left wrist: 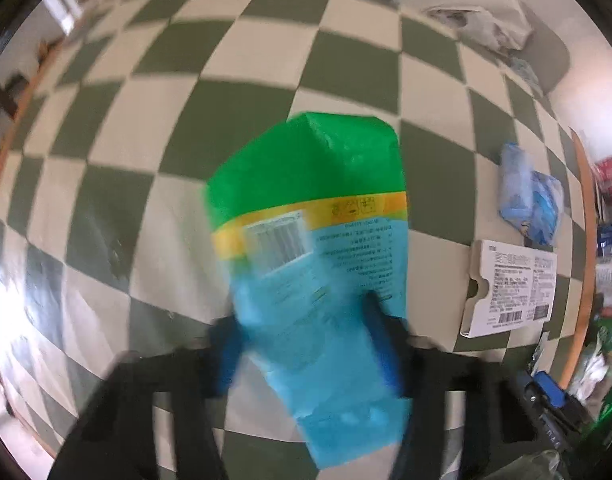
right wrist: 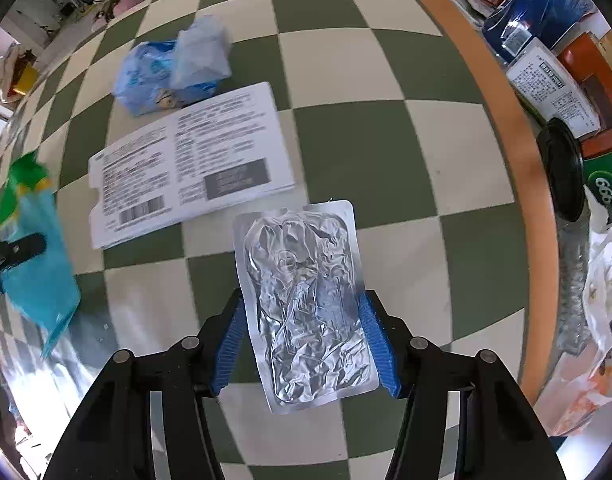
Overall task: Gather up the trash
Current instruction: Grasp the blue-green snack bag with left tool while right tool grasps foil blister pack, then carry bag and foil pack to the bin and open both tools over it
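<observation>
My left gripper (left wrist: 306, 344) is clamped on a plastic wrapper (left wrist: 309, 240) — green at the far end, a yellow band with a barcode below it, light blue print toward me. It sticks out forward between the blue pads (left wrist: 379, 344), lifted off the checkered tablecloth (left wrist: 118, 128), and it's blurred with motion. To its right on the cloth lies a flat white carton (left wrist: 509, 292) printed with text and barcodes, and beyond that a crumpled blue bag (left wrist: 529, 196).

Over to my right gripper (right wrist: 302, 344) — it's pinching a silver foil blister pack (right wrist: 306, 304), rounded corners, crinkled all over. The pack stands up between the ribbed blue pads (right wrist: 375, 344), its far edge reaching out past the fingertips above the table. The same white carton (right wrist: 190, 164) sits just ahead and left, the blue bag (right wrist: 174, 72) behind it. Far right, past the wooden table edge (right wrist: 501, 120), is a clutter of packaging.
</observation>
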Motion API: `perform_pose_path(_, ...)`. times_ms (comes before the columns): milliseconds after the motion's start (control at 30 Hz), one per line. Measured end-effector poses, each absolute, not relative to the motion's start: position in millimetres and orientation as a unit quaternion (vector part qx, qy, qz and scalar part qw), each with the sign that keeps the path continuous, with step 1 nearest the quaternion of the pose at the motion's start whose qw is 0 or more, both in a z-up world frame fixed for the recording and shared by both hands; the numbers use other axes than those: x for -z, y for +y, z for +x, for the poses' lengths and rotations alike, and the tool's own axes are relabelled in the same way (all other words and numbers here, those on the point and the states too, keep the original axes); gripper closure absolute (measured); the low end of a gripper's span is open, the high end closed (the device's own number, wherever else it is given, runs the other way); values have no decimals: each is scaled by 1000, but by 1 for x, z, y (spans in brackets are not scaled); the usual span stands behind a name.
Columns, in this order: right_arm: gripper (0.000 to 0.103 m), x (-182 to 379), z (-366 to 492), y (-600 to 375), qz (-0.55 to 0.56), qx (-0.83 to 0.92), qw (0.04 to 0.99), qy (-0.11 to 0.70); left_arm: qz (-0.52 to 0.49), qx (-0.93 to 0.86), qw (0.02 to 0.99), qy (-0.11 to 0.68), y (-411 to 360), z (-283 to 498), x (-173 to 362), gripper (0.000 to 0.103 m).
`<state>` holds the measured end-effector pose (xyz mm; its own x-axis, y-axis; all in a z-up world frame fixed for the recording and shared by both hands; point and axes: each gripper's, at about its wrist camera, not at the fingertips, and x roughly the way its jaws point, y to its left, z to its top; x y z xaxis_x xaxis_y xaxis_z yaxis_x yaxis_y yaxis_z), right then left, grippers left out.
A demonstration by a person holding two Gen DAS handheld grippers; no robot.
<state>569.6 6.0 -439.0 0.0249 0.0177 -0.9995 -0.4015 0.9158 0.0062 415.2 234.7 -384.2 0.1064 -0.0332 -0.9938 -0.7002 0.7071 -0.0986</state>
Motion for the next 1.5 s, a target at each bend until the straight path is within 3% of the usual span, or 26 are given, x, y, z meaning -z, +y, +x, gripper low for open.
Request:
perform_pose_path(33,48,436,570,6,-137,-152,704,680,-289,-242,688,620,233,414,379,74)
perform_pose_path(67,65,430,569,7,-133,-158,708,675,-283,-238,695,617,230,410,373,76)
perform_pose_path(333,89,399,576,-1,-56,-190,714,672,-219,-246,731,598,214,388,326,82)
perform_pose_path(567,92,371,572,-20,-12,-205,731,651,-161,-265,737,600,188,391,317,82)
perform_pose_path(600,91,367,572,-29,-8,-198,736,648,-153,-269,734,604,186,393,321,82)
perform_pose_path(633,79,367,574,-33,-10,-188,740,646,-142,-275,731,609,184,393,325,82)
perform_pose_path(667,40,373,580,-31,-29,-178,739,649,-142,-276,728,611,183,391,328,82)
perform_pose_path(700,19,381,583,-31,-42,-173,731,659,-146,-277,724,615,183,390,332,82)
perform_pose_path(733,6,392,581,-29,-44,-175,722,668,-145,-280,720,618,183,390,336,82)
perform_pose_path(933,9,441,579,-14,-115,-164,679,706,-146,-293,715,618,188,390,342,82)
perform_pose_path(1067,36,441,565,-4,-164,-155,702,675,-146,-292,721,612,185,389,336,82)
perform_pose_path(1267,36,429,554,-10,-136,-170,709,670,-143,-283,734,600,177,380,318,82)
perform_pose_path(1500,36,374,528,-20,-109,-208,733,638,-147,-284,751,578,174,349,284,82)
